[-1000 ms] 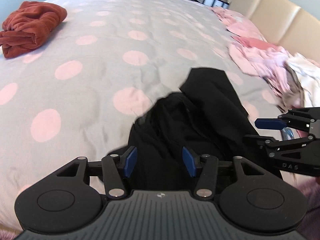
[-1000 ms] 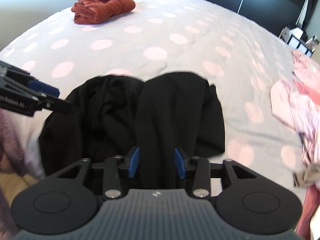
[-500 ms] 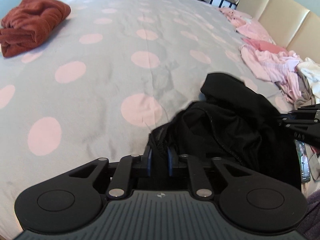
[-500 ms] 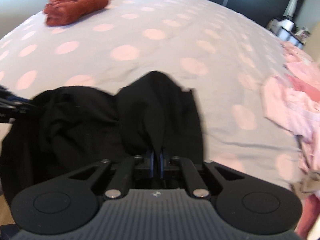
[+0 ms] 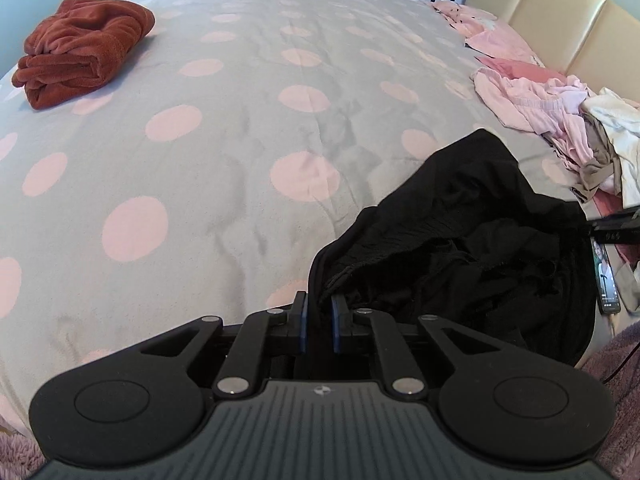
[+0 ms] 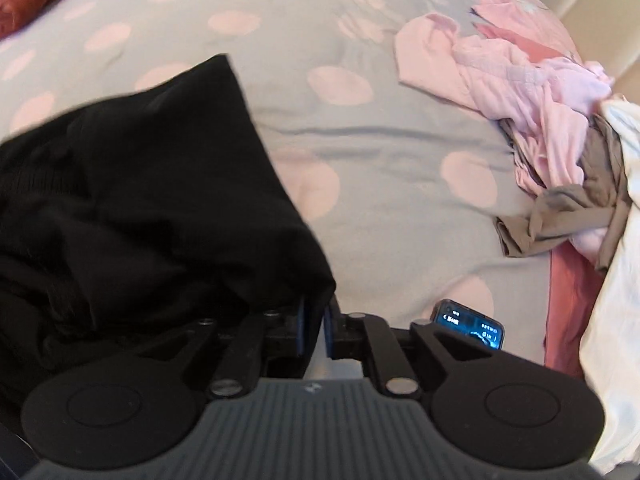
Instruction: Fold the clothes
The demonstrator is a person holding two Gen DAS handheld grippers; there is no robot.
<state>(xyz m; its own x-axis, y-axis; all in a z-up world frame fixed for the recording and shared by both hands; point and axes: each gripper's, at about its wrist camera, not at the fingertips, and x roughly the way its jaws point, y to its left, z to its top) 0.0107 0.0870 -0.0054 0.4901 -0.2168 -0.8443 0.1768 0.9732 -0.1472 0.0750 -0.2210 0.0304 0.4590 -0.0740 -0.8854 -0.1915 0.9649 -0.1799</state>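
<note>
Because the black garment is so dark, you can barely read its folds; only a ribbed band near its left edge stands out in your left wrist view. Your right wrist view is smeared by motion, and the garment runs off its left edge there, so you cannot see its full outline. Your right gripper shows in the left wrist view only as a dark sliver at the garment's right side, its jaws out of sight in that view. A phone just right of the garment is half hidden behind the gripper body (its screen is lit).

Your left gripper has its blue pads clamped on the garment's near left corner, with cloth bunched between them. Your right gripper sits at the garment's near right corner; its jaws are opening, a narrow gap shows between the pads, and a fold of black cloth hangs over the gap, though you cannot tell whether the pads press on it.

Between the two grippers the garment lies crumpled on the spotted bedcover. A rust-red folded cloth lies far off to the garment's left, and a heap of pink clothes lies to its right.
</note>
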